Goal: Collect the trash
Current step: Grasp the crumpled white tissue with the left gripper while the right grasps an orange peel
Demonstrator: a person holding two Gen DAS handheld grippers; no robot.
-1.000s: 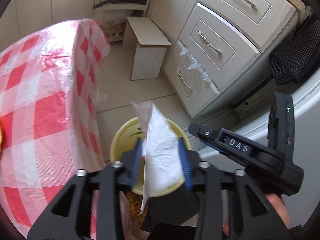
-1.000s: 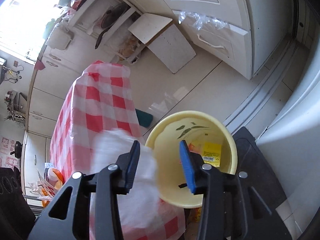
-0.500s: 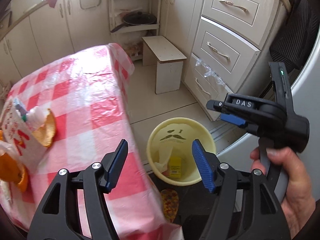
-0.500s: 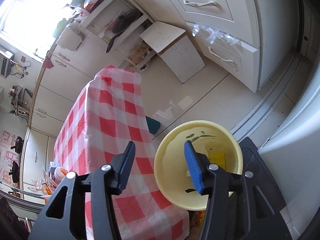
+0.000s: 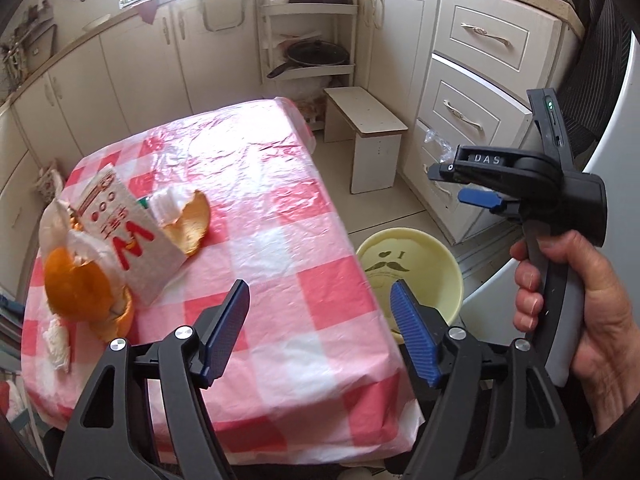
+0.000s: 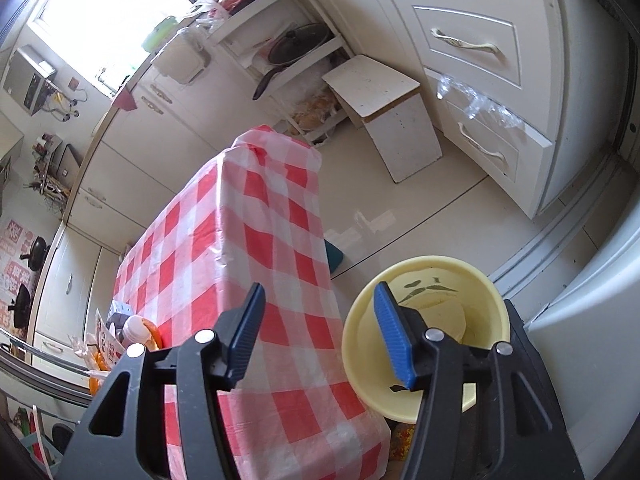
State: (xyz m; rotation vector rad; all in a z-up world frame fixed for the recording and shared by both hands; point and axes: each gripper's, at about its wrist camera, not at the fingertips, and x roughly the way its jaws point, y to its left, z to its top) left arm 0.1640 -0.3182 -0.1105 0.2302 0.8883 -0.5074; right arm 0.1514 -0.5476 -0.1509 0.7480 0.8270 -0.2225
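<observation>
A second ago the left gripper point(image 5: 318, 332) held a white wrapper over the yellow bin point(image 5: 412, 264). Now the wrapper is gone from it, and the gripper has swung back up over the table point(image 5: 256, 200).

In the left view, its jaws are wide open and hold nothing. More trash lies at the far left of the table: a paper bag point(image 5: 124, 232), orange peel point(image 5: 80, 292) and a crumpled tissue point(image 5: 58, 342). The bin stands on the floor just beside the table's right edge. The right gripper point(image 5: 480, 184) is up in the air, held by the right hand point(image 5: 576, 300).

In the right view, the right gripper's jaws are open too, with nothing between them. It hangs over the bin's left rim and the table's edge.

The peel is curled and loose, so it might slip out on the way across. The bag looks floppy and may spill what is inside. The shiny cloth could get pinched and pulled along.
</observation>
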